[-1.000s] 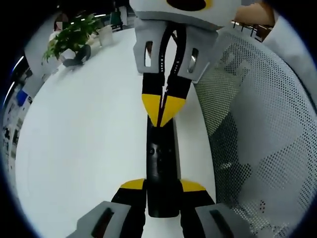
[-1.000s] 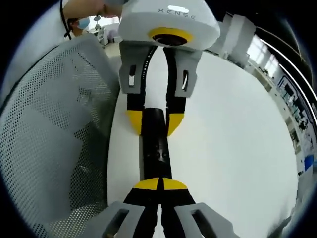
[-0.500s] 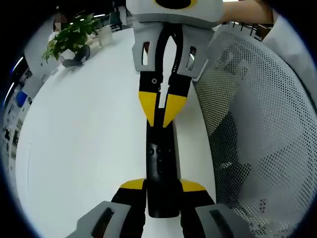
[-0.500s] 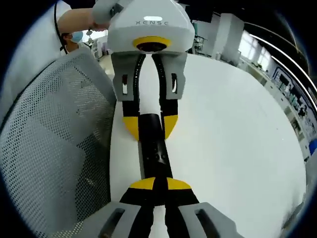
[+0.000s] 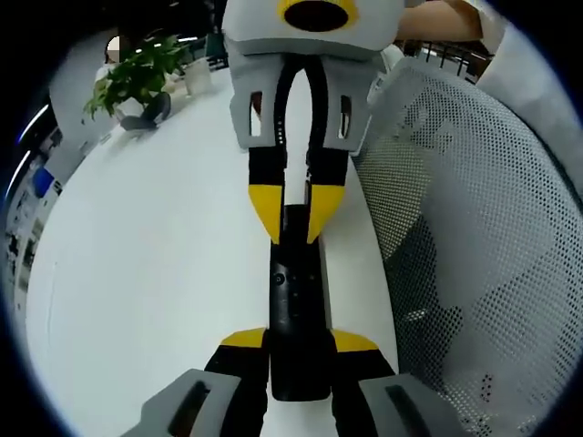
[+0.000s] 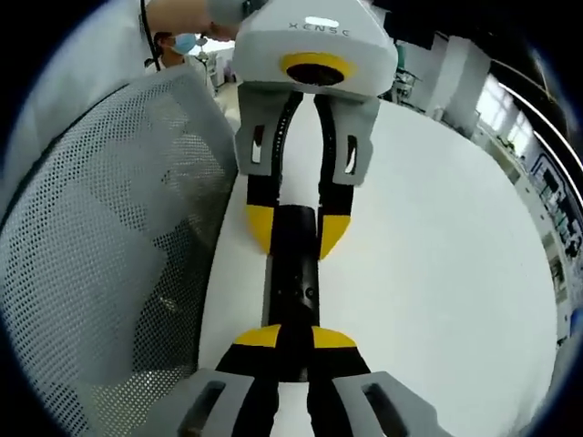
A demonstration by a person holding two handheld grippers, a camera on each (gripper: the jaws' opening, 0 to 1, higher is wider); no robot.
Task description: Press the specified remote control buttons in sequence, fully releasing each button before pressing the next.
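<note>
Left gripper view, bottom centre: left tool [image 5: 299,344] clamped on the near end of a black remote control [image 5: 296,296], yellow-tipped jaws touching both its long sides. Remote lying lengthwise up the middle of the frame on the white worktop [image 5: 155,273], close to the worktop's right edge. Small buttons faintly visible on its upper face; labels too small to read. At the remote's far end, centre of frame, right tool [image 5: 291,218] seen head-on, its two yellow tips slightly parted and straddling the remote's end; contact with the buttons not determinable. Right half of frame: grey mesh chair back [image 5: 474,237] just beside the worktop edge. Upper left, far across the worktop: potted plant [image 5: 132,77]

Right gripper view, bottom centre: right tool [image 6: 293,339] narrow, yellow tips set over the near end of the same remote control [image 6: 293,273], a slim gap between them showing black. Beyond, upper centre: left tool [image 6: 296,232] facing the camera, gripping the remote's far end between its yellow tips. Left half of frame: mesh chair back [image 6: 109,228]. Right half: bare white worktop [image 6: 437,273]. Top left: a person's hand [image 6: 178,14] on the left tool's body
</note>
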